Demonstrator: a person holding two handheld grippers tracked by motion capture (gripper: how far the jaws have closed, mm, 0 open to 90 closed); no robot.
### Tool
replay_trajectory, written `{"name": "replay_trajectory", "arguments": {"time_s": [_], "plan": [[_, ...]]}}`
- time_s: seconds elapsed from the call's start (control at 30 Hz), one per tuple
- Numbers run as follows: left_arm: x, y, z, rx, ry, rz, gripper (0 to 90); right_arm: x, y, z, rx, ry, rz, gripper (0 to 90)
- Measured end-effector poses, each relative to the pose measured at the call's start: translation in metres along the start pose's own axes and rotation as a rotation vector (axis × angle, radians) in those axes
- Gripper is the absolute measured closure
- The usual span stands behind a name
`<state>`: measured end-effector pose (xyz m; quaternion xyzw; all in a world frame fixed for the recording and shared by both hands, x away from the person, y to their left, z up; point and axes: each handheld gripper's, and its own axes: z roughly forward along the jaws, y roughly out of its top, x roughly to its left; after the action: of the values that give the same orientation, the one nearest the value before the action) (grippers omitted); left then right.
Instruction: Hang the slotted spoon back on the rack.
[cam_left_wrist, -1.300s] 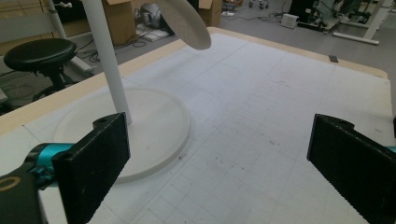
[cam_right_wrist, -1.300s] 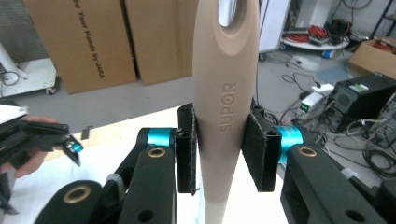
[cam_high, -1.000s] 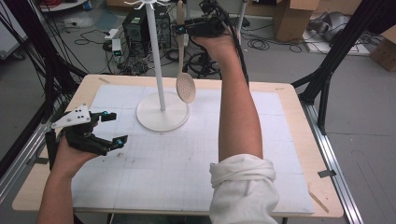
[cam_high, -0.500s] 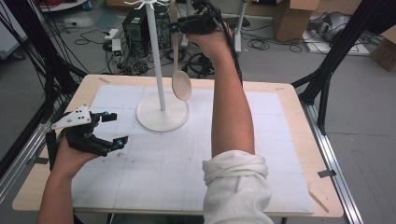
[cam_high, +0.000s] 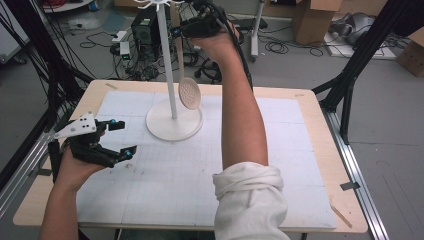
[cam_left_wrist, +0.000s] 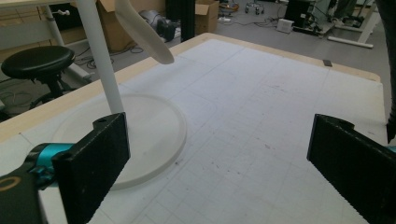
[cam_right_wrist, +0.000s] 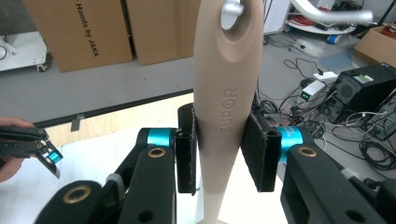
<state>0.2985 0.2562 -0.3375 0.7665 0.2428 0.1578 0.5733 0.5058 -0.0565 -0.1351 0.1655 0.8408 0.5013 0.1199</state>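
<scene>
Two tools: right tool (cam_right_wrist: 218, 154) clamps slotted spoon (cam_high: 189, 92) handle at rack (cam_high: 172, 117) hook, 12 o'clock; left tool (cam_high: 117, 140) gapes empty, 9 o'clock on gridded worktop (cam_high: 280, 130); cartons (cam_right_wrist: 77, 28) beyond.

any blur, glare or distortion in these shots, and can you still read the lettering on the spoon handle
High view: soft and slightly grainy, even room light, no glare. Left gripper view: wide-angle stretch, its near jaws soft, table grid sharp. Right gripper view: the slotted spoon handle is crisp, embossed SUPOR readable; right gripper clamps it.
</scene>
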Motion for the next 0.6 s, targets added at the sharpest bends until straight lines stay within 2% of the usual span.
{"name": "replay_trajectory", "arguments": {"time_s": [0.03,0.23,0.33,0.47,0.6], "plan": [[0.000,0.000,0.000,0.000,0.001,0.002,6.5,0.001,0.001,0.001,0.002,-0.001,-0.006,68.3],[-0.001,0.000,0.001,0.002,-0.003,0.004,6.5,-0.001,0.000,0.005,0.023,-0.023,0.026,67.3],[-0.001,0.000,0.001,0.001,-0.005,0.003,6.5,0.001,0.000,0.002,-0.036,-0.048,0.024,54.3],[-0.001,0.000,0.002,0.007,-0.004,0.002,6.5,0.005,-0.004,-0.007,-0.037,-0.060,0.018,50.8],[-0.003,0.000,0.005,0.013,-0.007,0.003,6.5,0.006,-0.013,-0.021,-0.079,-0.051,0.018,47.0]]}}
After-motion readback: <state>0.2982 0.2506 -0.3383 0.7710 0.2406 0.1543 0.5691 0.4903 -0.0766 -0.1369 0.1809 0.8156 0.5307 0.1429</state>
